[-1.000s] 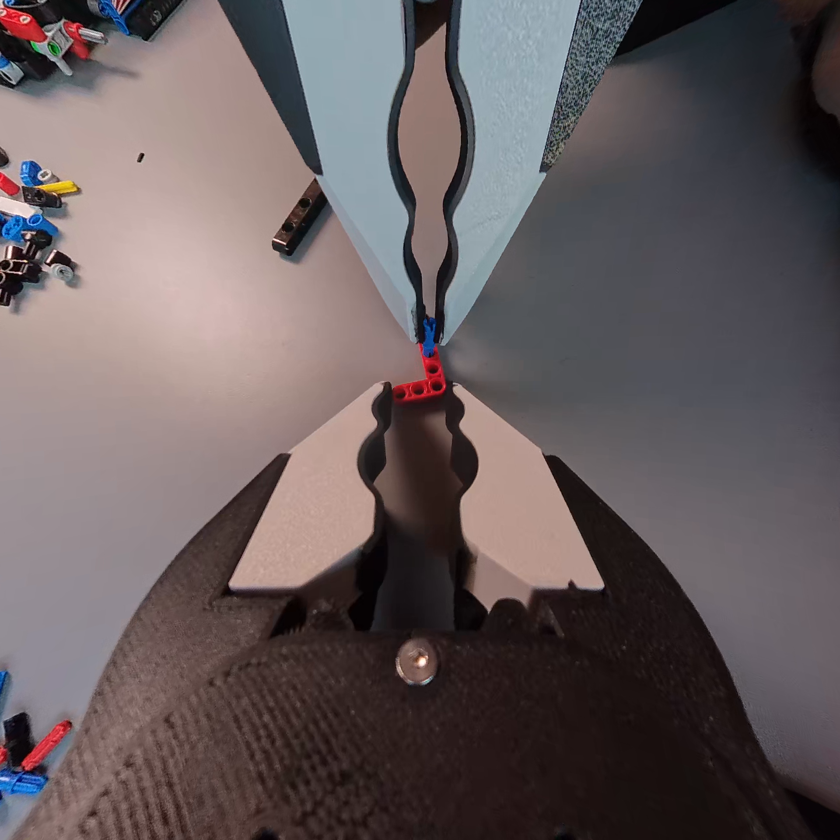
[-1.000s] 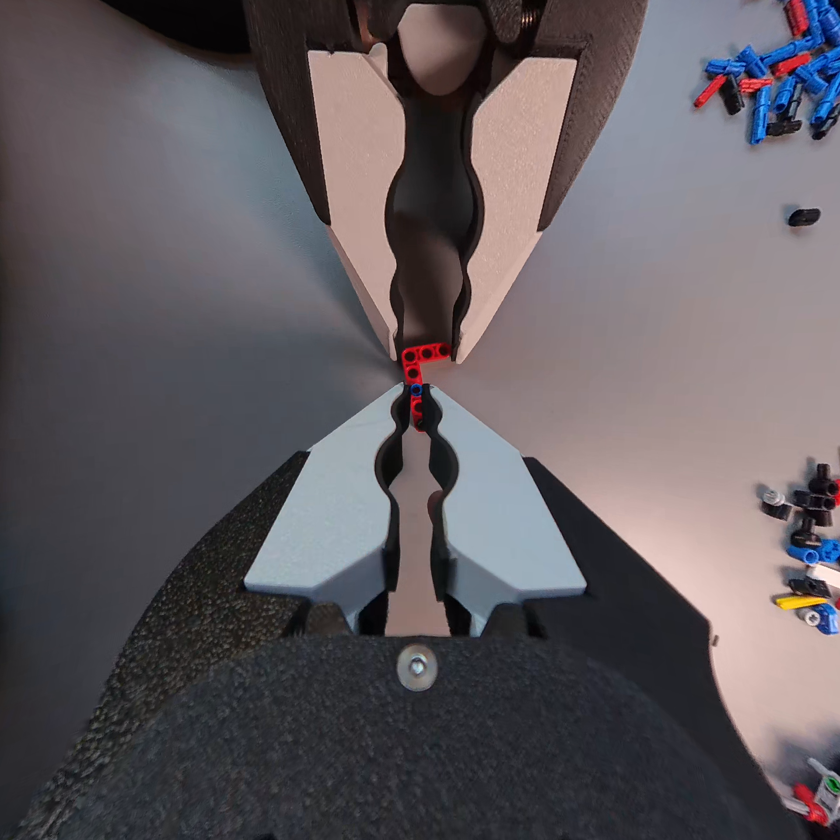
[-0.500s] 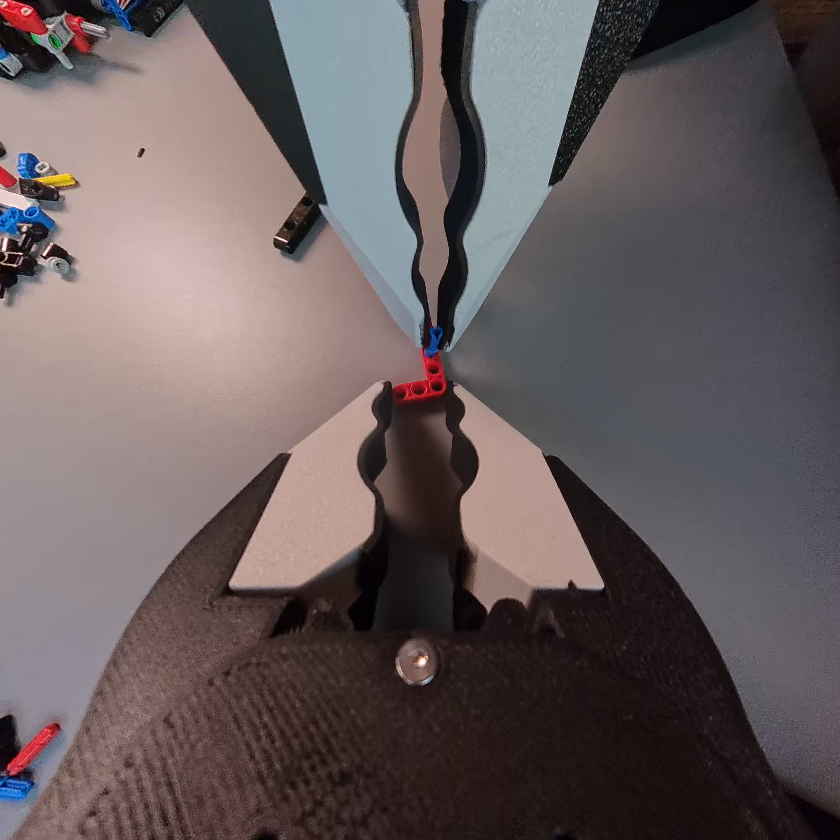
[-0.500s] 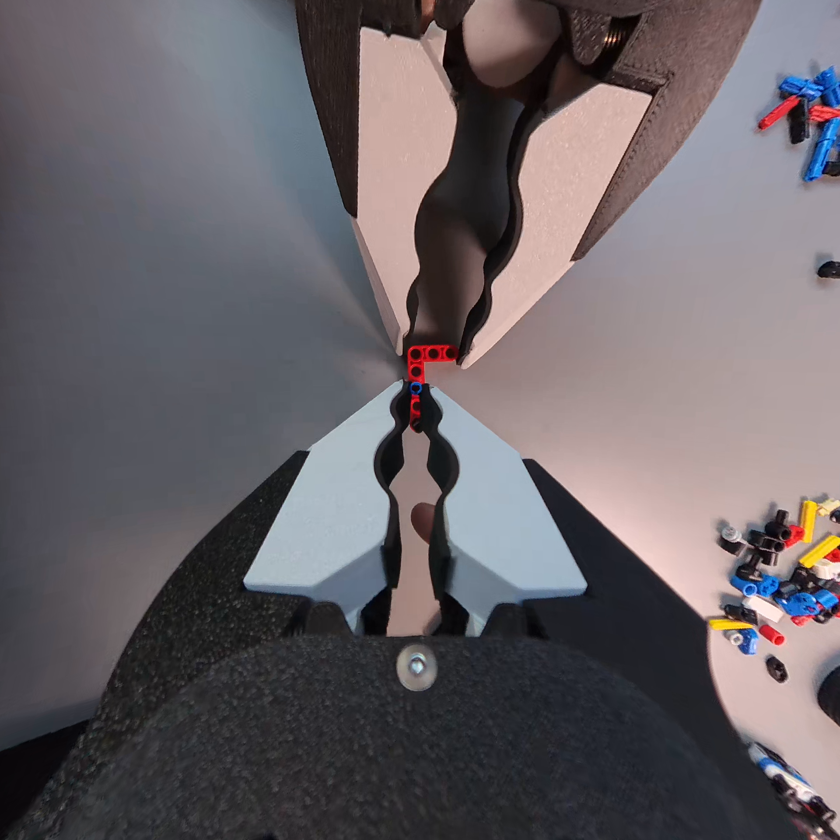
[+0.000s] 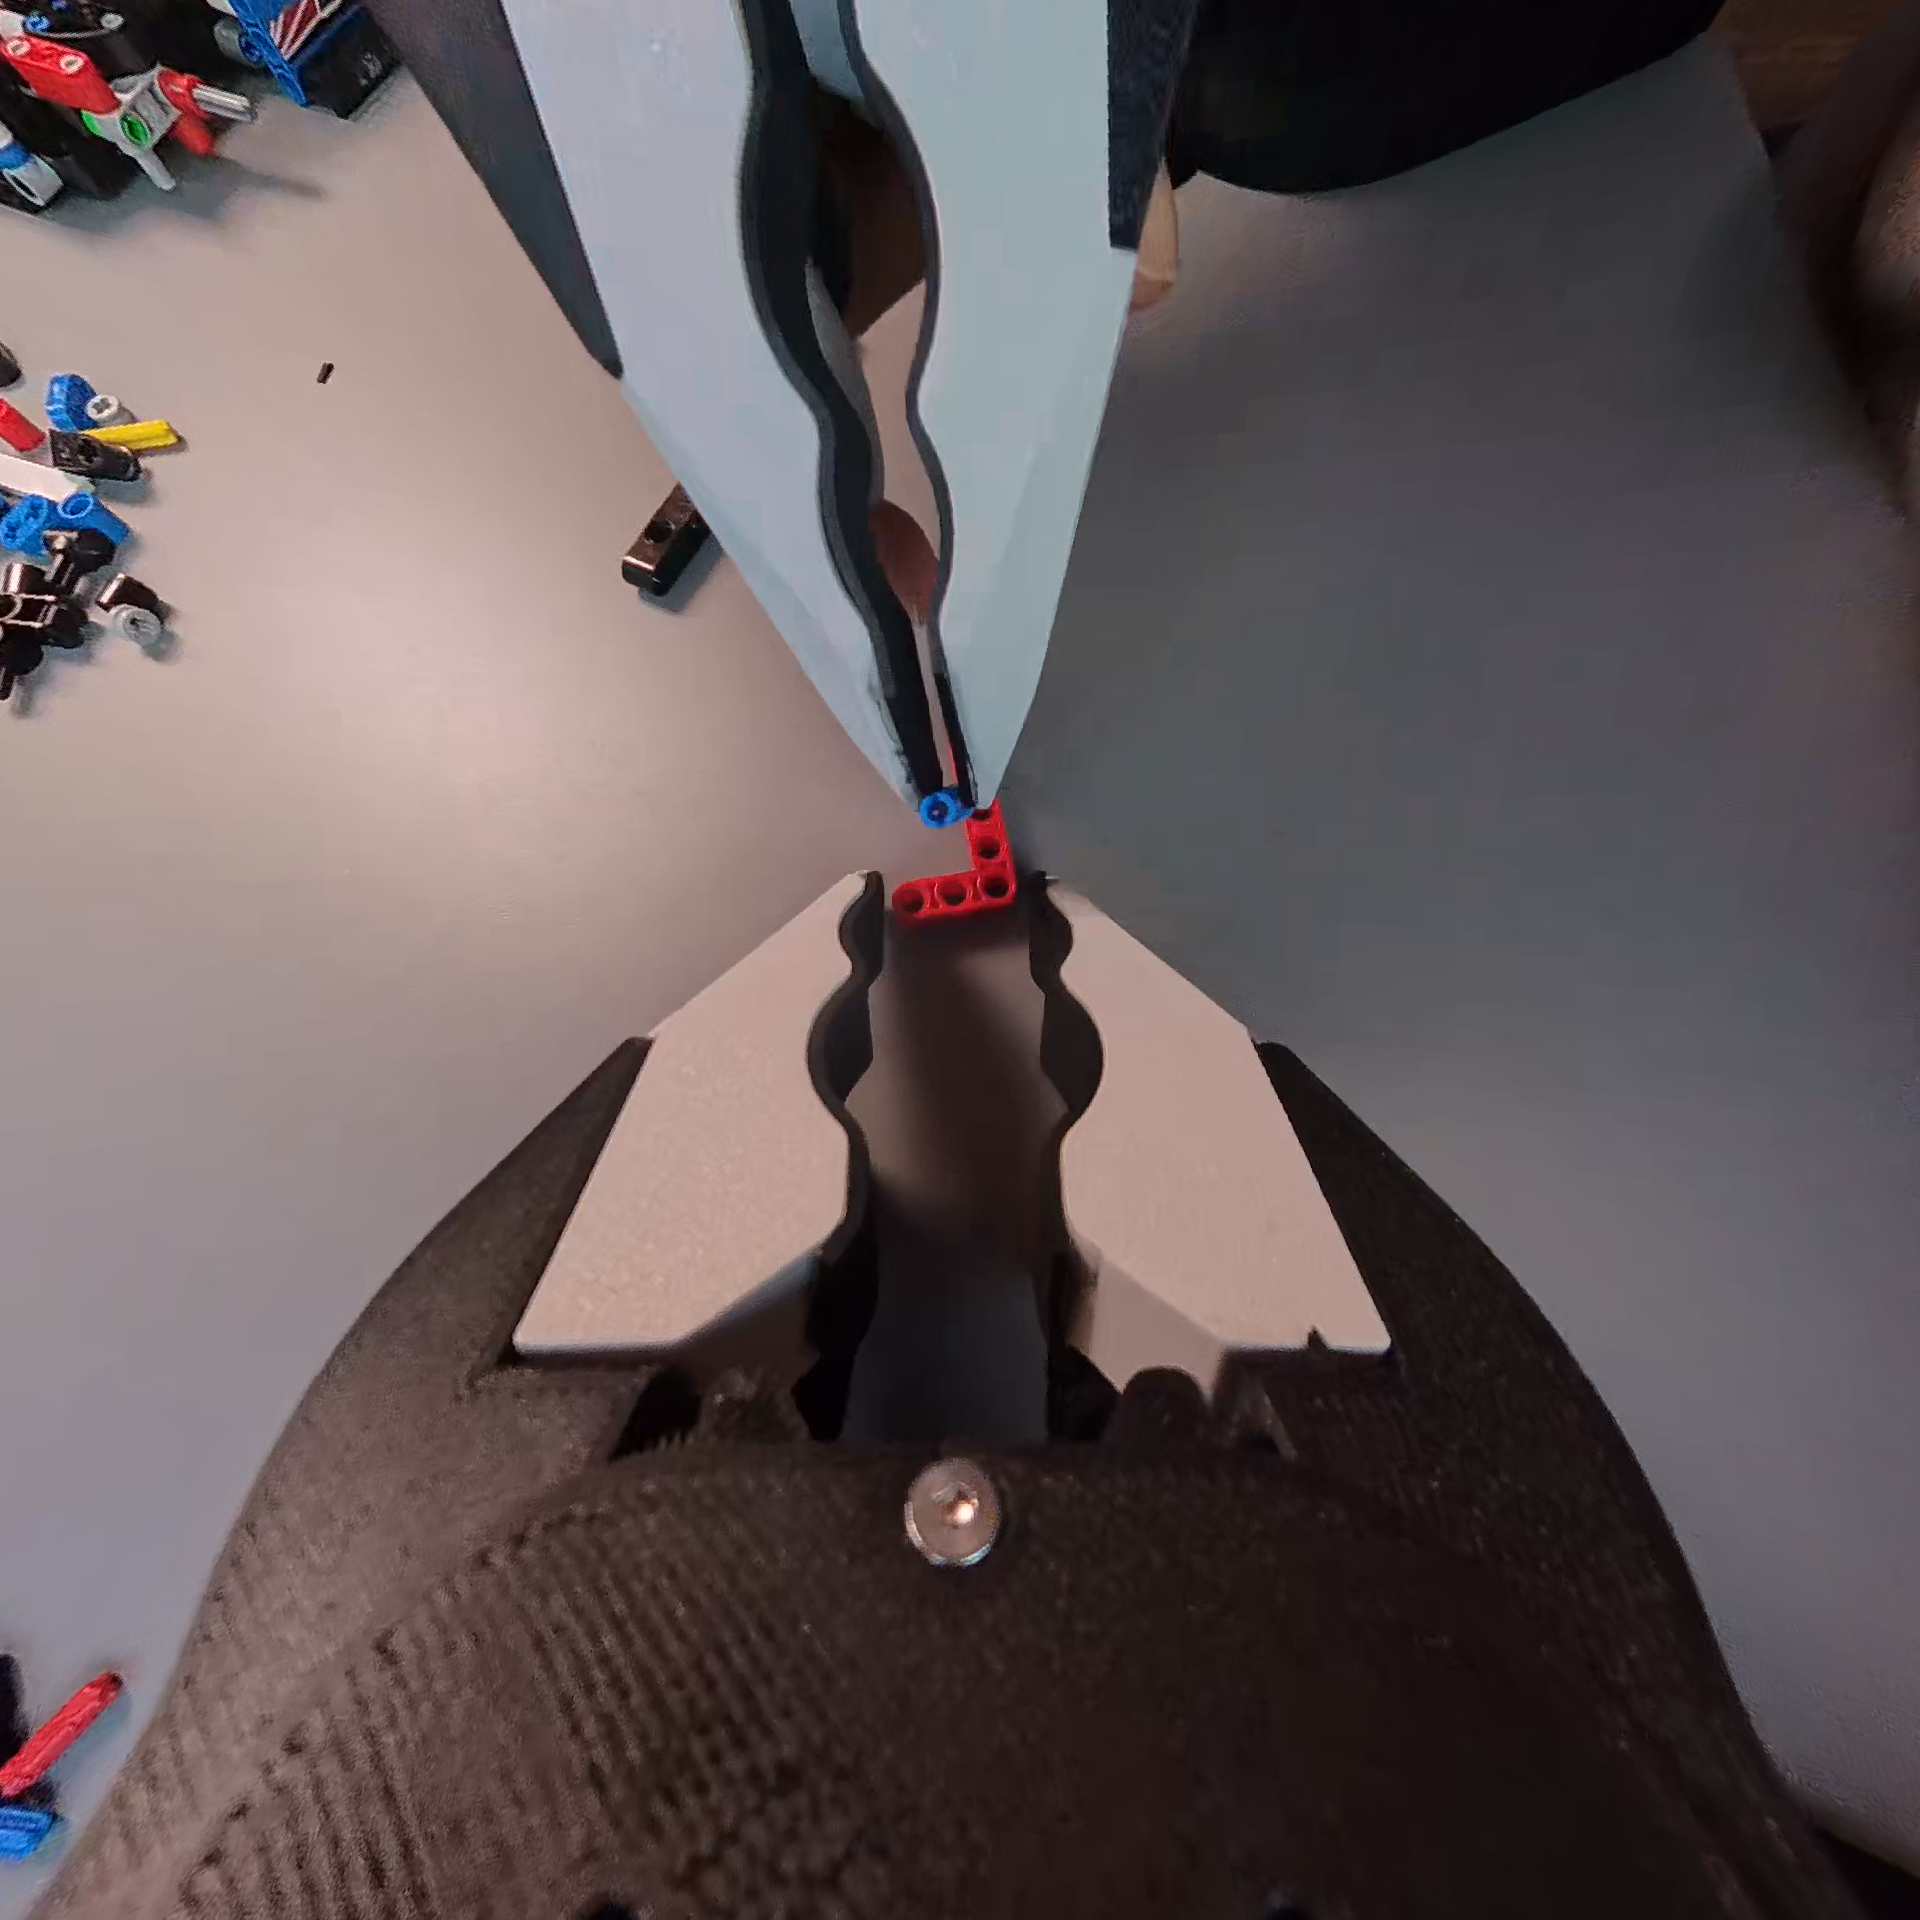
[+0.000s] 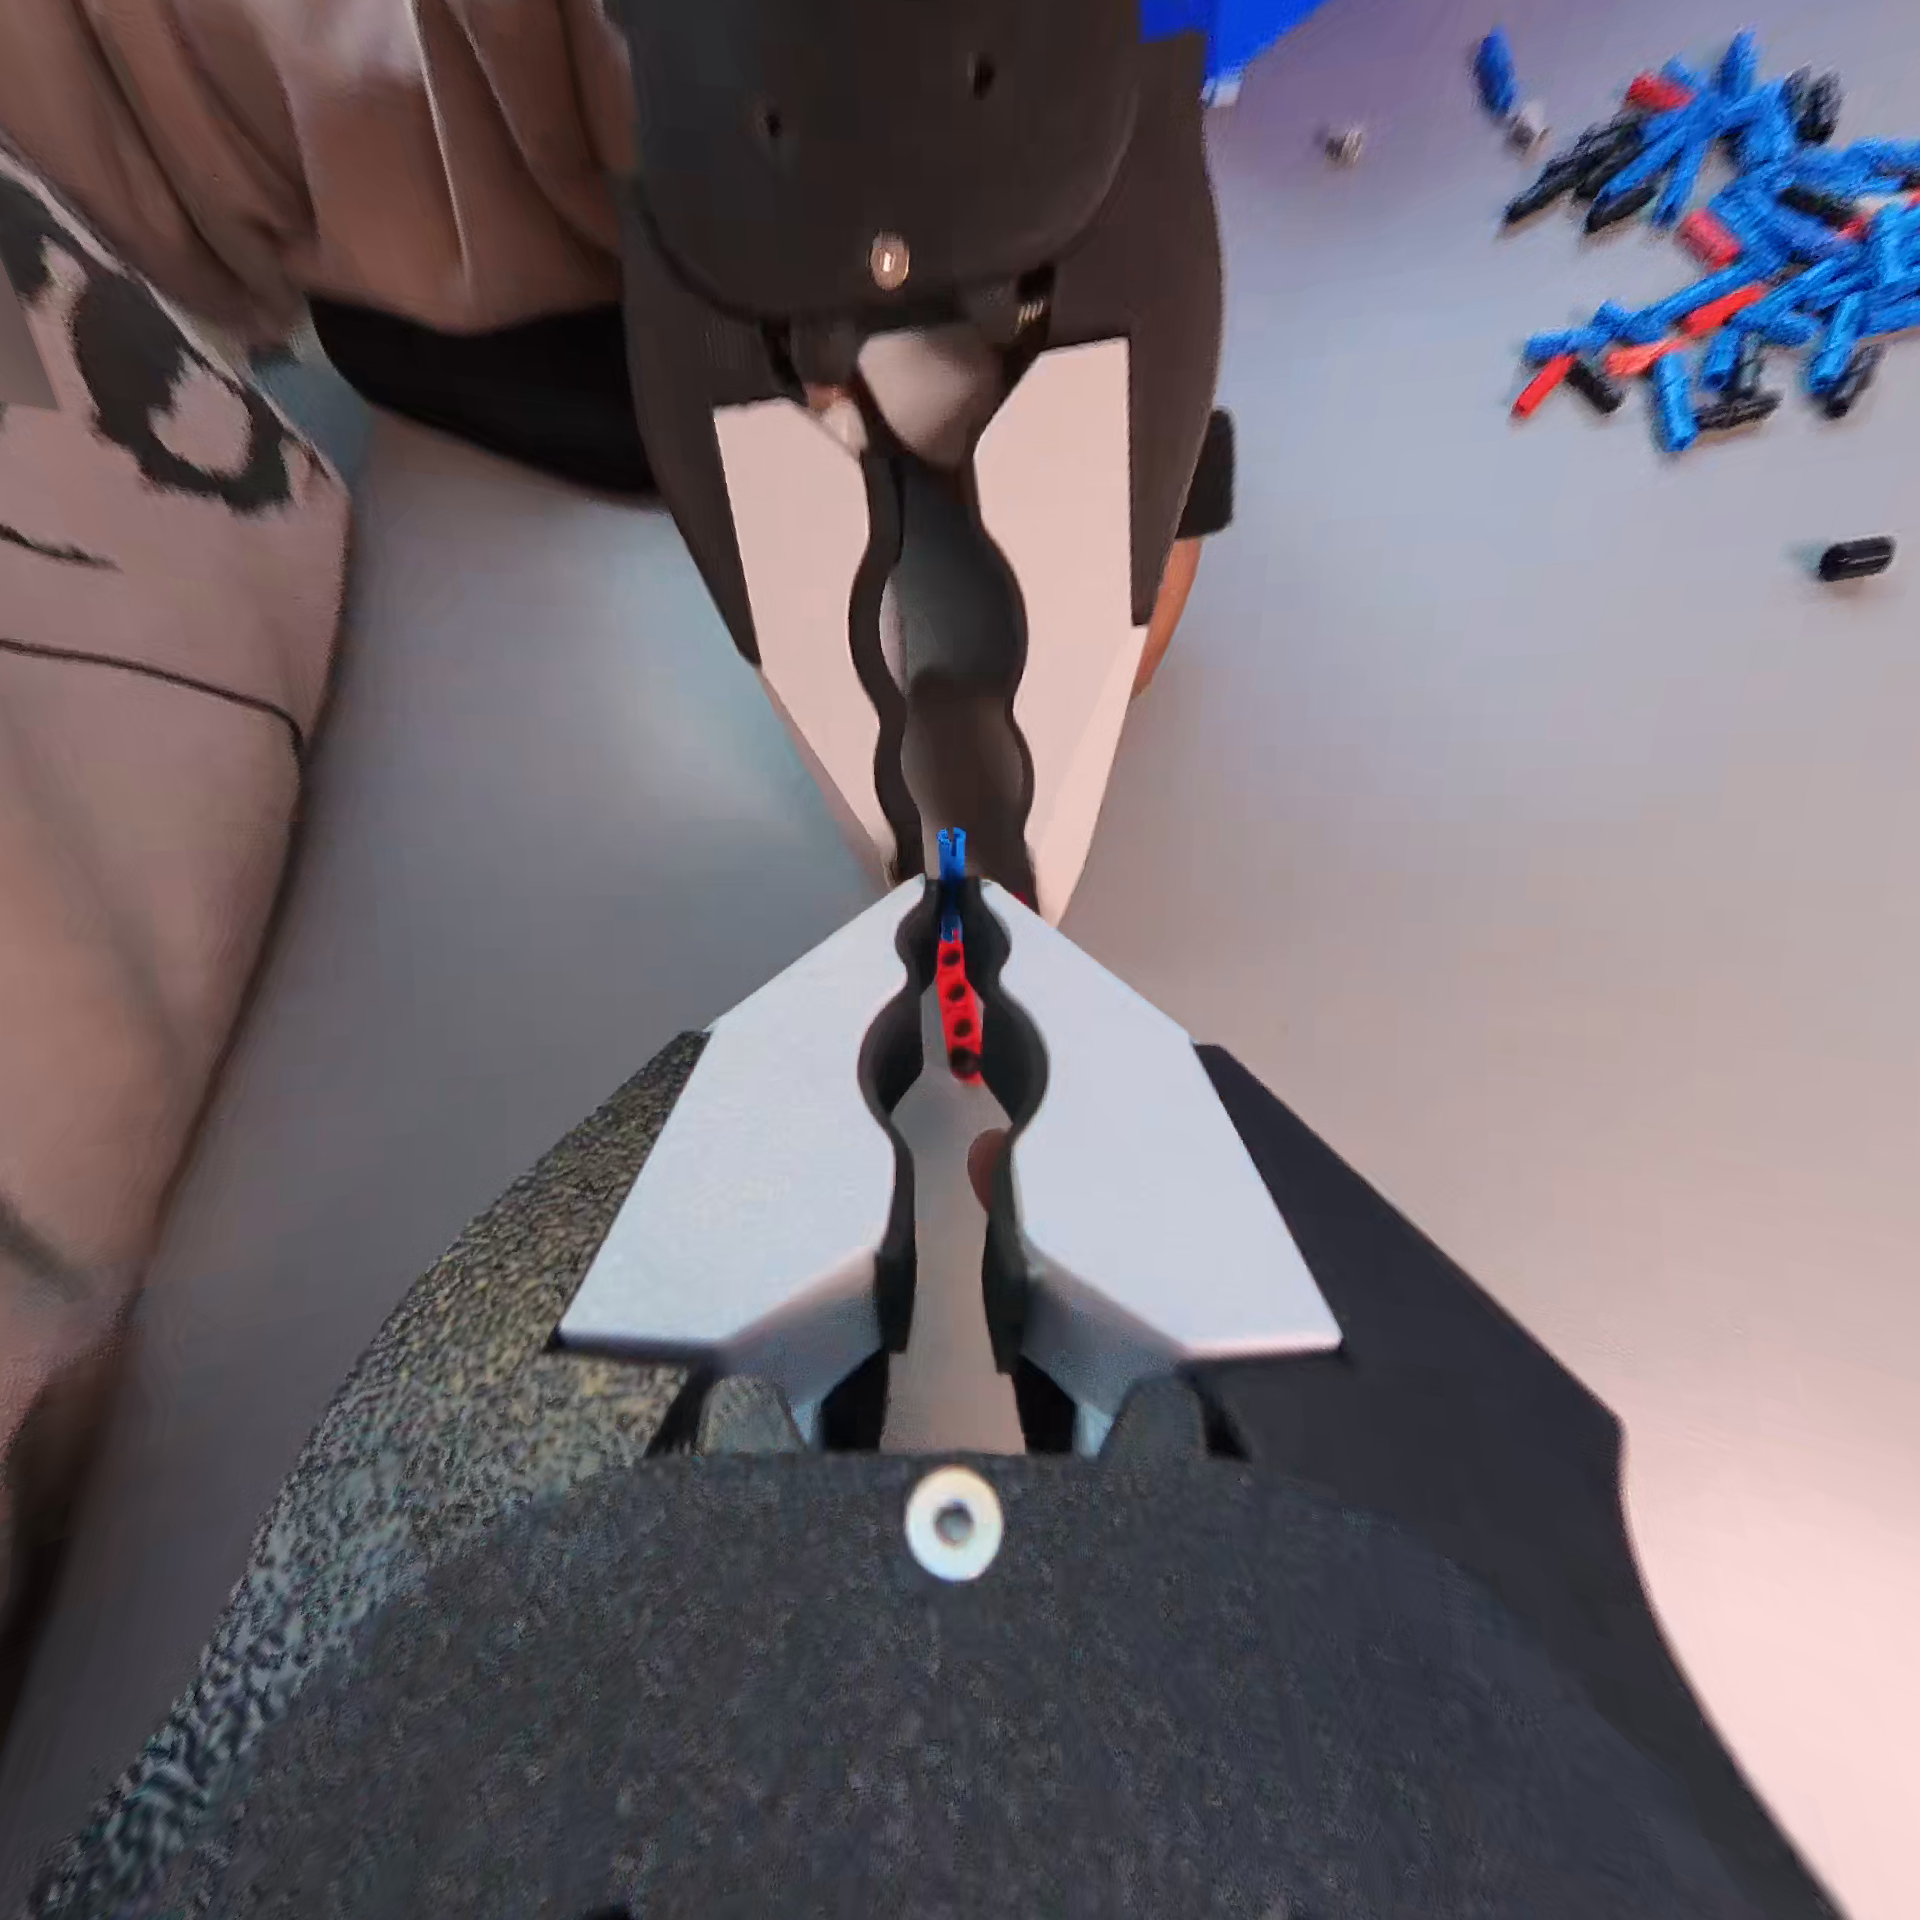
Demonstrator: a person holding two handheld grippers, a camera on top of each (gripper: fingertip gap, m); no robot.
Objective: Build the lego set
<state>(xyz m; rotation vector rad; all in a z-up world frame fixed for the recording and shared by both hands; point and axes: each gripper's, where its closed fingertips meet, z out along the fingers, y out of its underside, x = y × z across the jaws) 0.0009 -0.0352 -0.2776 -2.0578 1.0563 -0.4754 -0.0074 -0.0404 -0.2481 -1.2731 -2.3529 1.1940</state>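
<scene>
— Above the worktop [image 5: 1455, 727], in mid-air: what is held, and by which tool?

— A red L-shaped beam [image 5: 951, 896] is clamped by its short arm between the tips of the left hand-held gripper [image 5: 951, 883]. The right hand-held gripper [image 6: 951, 883] is closed at its tips on a blue pin [image 5: 940, 808]. A red length with holes, taken to be the beam's long arm, is seen running back between its fingers. The two tools meet tip to tip, clear of the surface.

— Is the pin seated in a hole?

— It cannot be told. In the left wrist view the pin is seen end-on just beside the top of the long arm. The joint itself is hidden by the tips.

— Handling properties to be noted?

— By judgement only: both parts are taken as hard, stiff plastic, very light and smooth-faced. Crushing is not expected. Slipping or twisting out of the grip is the risk. A friction fit is assumed, so a firm, straight push along the hole axis would be needed.

— Where should hold be taken?

— The beam is best held by the ends of its short arm, with the holes left uncovered, as now. The pin is best gripped on one half only, so that the free half can enter.

— Anything else logged?

— Loose parts [image 6: 1745, 239] are heaped well apart. A black beam [image 5: 665, 545] lies partly hidden behind the right tool.
</scene>
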